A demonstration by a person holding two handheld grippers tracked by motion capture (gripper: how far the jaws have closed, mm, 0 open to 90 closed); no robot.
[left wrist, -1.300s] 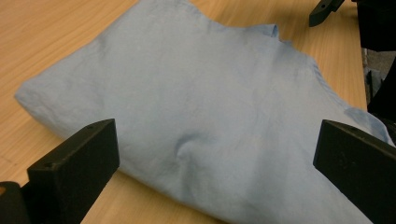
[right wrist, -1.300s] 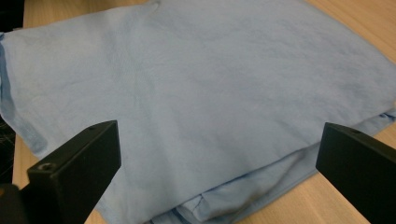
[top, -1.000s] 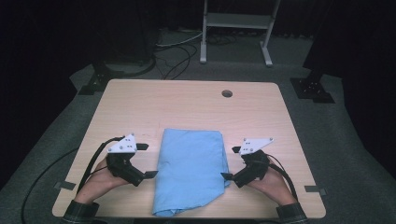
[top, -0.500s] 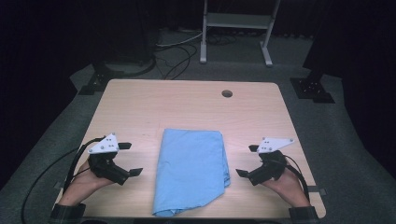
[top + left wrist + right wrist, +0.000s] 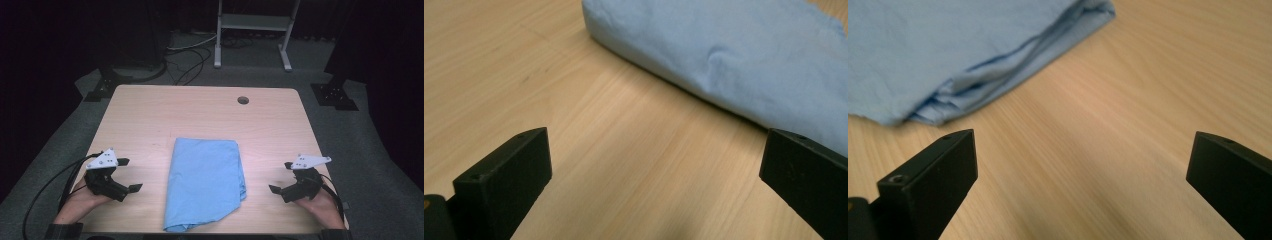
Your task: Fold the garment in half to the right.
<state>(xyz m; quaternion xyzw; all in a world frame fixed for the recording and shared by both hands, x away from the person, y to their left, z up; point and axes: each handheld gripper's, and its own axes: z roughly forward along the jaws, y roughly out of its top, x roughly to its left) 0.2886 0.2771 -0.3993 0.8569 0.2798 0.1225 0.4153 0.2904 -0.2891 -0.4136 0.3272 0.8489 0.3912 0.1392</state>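
Observation:
A folded light-blue cloth [image 5: 206, 180] lies flat near the front middle of the wooden table [image 5: 200, 115]. My left gripper [image 5: 129, 175] rests at the front left, open, its jaws wide apart and empty, a short gap from the cloth's left fold [image 5: 724, 55]. At the front right my right gripper [image 5: 281, 176] is open too, with bare wood between its jaws. Its view catches the cloth's layered right edge [image 5: 973, 55], lying apart from the jaws.
A round cable hole [image 5: 243, 100] sits near the table's far edge. Beyond the table stand a metal rack [image 5: 252, 25], loose cables [image 5: 190, 55] on the grey floor and dark stand bases [image 5: 334, 95]. A cable [image 5: 45, 190] trails off the left gripper.
Both grippers have drawn outward, away from the cloth's sides, toward the table's front corners. The cloth lies released and still.

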